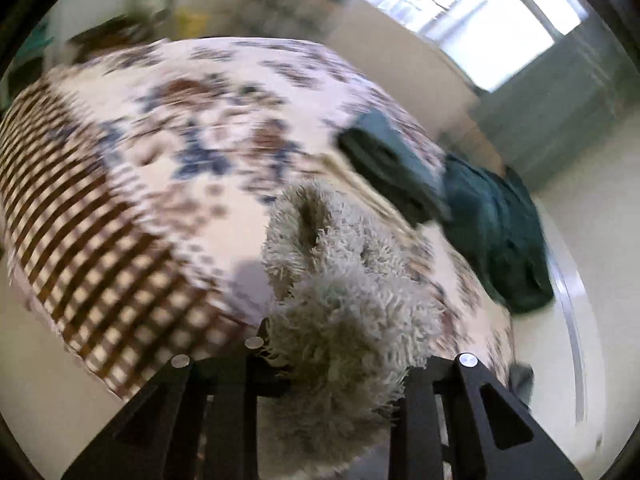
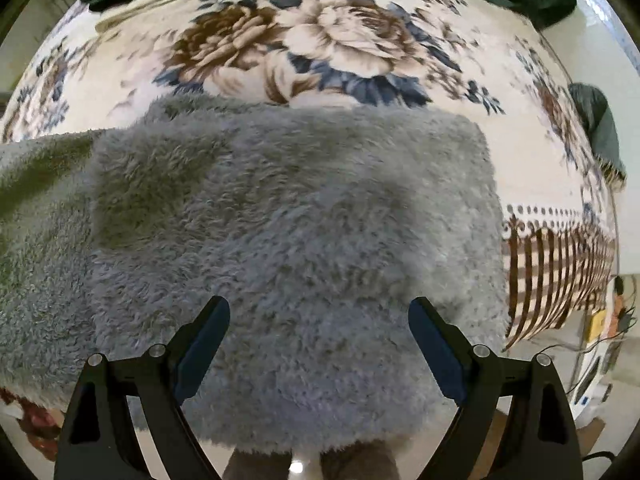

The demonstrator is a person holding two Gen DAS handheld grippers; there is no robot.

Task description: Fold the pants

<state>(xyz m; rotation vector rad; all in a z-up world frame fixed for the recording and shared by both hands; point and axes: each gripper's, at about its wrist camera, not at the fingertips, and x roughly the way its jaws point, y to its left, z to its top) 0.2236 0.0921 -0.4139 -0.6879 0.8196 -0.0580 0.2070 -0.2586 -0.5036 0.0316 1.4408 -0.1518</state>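
Two grippers are in view: the left gripper (image 1: pixel 340 364) is pinched on a raised bunch of the fluffy grey pants (image 2: pixel 296 216), and the right gripper (image 2: pixel 319 320) hangs above them with its fingers spread wide, holding nothing. Most of the pants lie flat on the floral blanket (image 2: pixel 352 40), their near edge overhanging the bed. Dark green clothes (image 1: pixel 496 224) sit at the far edge.

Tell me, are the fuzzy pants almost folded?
Partly. The fuzzy gray pants already lie doubled in layers on the flowered blanket. The left gripper is lifting a bunch of them, while the right gripper hovers open. Laying that part down and tidying is left.
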